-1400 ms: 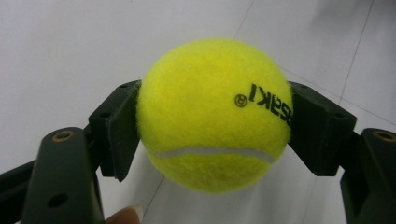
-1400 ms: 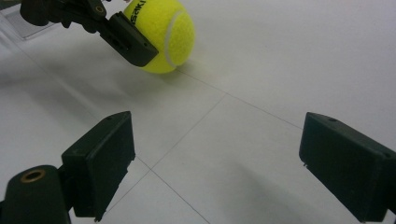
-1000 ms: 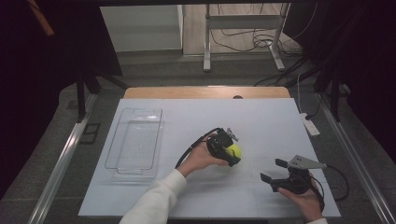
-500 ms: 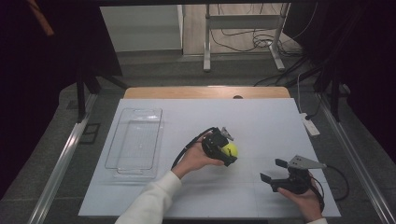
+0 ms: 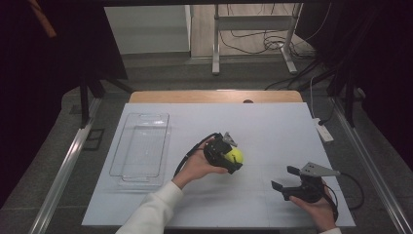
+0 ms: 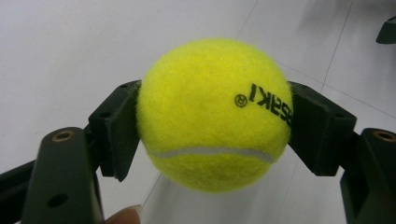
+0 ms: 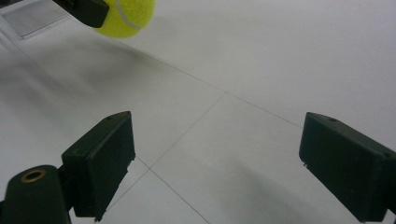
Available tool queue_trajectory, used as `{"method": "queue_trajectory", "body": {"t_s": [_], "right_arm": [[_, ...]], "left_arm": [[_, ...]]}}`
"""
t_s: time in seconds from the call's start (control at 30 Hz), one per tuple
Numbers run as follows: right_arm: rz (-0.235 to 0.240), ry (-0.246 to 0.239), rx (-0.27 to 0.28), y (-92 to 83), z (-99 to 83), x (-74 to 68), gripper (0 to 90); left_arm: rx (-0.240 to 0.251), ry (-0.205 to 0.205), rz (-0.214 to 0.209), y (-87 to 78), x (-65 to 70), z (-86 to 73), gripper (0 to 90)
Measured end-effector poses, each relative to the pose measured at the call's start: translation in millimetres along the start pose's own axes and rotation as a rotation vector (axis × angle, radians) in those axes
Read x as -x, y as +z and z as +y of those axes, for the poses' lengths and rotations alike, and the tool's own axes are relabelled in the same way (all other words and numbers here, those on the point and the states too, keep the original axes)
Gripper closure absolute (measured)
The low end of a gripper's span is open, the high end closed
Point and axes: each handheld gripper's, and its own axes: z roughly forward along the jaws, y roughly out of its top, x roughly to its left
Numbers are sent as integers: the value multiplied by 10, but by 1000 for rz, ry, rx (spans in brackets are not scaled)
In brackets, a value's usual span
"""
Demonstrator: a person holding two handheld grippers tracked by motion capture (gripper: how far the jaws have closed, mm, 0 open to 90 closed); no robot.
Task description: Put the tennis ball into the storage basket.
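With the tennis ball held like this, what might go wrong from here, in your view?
1. The left gripper clamps the tennis ball only at its two sides; being round and fuzzy, it may slip out and roll across the table.
2. The clear tray has low walls, so a ball dropped in could bounce out.

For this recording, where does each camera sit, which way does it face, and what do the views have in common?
High view: above the person's side, facing forward and down on the white table; shows forearms, left gripper, right gripper, clear plastic tray.
Left gripper view: on the left gripper, looking along its jaws clamped on the yellow felt tennis ball.
Right gripper view: on the right gripper, looking across the table between open, empty jaws.
Shared: the ball appears in all three.
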Motion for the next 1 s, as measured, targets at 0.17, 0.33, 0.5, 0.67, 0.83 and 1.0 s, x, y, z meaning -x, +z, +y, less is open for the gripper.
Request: {"method": "queue_trajectory", "body": {"t_s": [0.17,0.33,0.5,0.67,0.83,1.0], "right_arm": [[-1,0,1,-4,-1,-1,107],[-4,2,1,-2,-1,0,107],[-9,3,1,-1,-1,-6,107],[-11,2,3,-1,-4,-6,108],[-13,-1,2,5,-6,-8,107],[-15,-3,-1,8,-8,-1,108]], "left_arm": [[14,-6,0,-87,2,-51,261],[21,-12,6,-145,-6,-106,261],[31,-16,18,-211,-26,-164,261],[40,-21,27,-269,-33,-207,261],[57,-13,29,-329,-25,-249,261],[56,-5,30,-360,-9,-278,260]]}}
